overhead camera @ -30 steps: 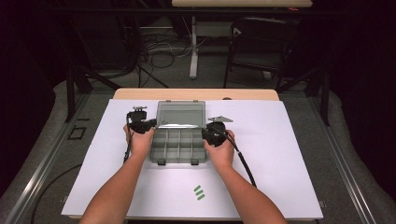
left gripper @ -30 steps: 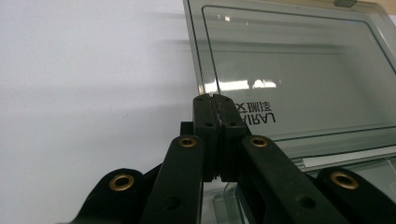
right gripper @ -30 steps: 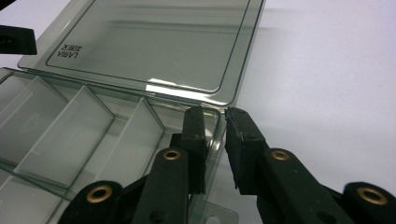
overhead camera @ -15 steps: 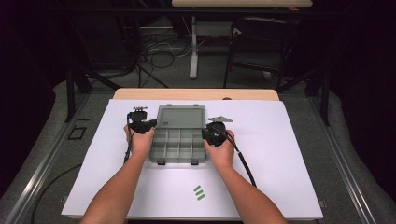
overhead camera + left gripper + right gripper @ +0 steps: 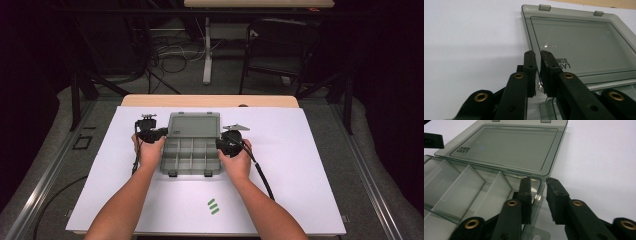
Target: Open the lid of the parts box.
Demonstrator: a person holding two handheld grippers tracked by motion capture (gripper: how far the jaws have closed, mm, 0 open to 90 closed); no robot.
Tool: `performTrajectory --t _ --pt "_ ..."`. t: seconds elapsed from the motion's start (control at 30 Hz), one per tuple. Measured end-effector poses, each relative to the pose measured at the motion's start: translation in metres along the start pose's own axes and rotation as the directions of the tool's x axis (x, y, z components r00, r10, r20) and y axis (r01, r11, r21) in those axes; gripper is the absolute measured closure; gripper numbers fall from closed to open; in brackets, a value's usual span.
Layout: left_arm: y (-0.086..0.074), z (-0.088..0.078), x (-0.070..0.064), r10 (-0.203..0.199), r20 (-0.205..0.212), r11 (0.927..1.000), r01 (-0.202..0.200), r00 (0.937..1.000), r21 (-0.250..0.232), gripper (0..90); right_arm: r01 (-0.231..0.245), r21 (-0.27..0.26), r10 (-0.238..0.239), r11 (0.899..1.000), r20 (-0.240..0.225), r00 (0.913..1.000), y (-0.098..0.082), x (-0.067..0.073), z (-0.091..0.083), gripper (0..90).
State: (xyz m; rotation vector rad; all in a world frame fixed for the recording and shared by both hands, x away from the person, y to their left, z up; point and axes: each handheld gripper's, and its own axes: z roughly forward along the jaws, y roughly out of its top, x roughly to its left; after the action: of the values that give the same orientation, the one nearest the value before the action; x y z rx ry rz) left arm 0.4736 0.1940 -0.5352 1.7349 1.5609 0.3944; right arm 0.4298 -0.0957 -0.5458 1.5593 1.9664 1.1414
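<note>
Since a second ago the lid (image 5: 194,125) has dropped from half-raised to flat on the white sheet (image 5: 310,165), behind the one smoky compartment box (image 5: 190,156) at frame centre. Both jaw pairs have just been opening: the left gripper (image 5: 537,72) straddles the lid's edge with a slight gap, the right gripper (image 5: 539,200) loosely straddles the box's side wall. Two latch tabs (image 5: 544,7) mark the lid's far rim.

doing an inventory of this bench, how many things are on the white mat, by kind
translucent grey plastic compartment box, lid open flat: 1
black two-jaw grippers, left and right: 2
green striped mark printed on the white mat: 1
total: 4
</note>
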Motion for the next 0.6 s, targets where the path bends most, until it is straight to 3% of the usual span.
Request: performTrajectory --t 0.23,0.37,0.6 --pt "0.000 -0.014 0.000 0.010 0.009 0.9999 -0.010 0.9999 -0.013 66.8 0.041 -0.027 -0.041 0.999 -0.006 0.9991 0.004 -0.004 -0.012 65.9" --pt "-0.002 -0.027 -0.002 0.037 0.043 0.9988 -0.036 0.9984 -0.032 59.8 0.084 -0.042 -0.084 0.996 -0.010 0.9964 0.005 -0.007 -0.023 61.8" --pt "-0.009 -0.052 -0.009 0.059 0.114 0.9971 -0.053 0.9918 -0.055 49.6 0.191 -0.058 -0.192 0.980 -0.008 0.9814 0.001 -0.011 -0.050 52.8"
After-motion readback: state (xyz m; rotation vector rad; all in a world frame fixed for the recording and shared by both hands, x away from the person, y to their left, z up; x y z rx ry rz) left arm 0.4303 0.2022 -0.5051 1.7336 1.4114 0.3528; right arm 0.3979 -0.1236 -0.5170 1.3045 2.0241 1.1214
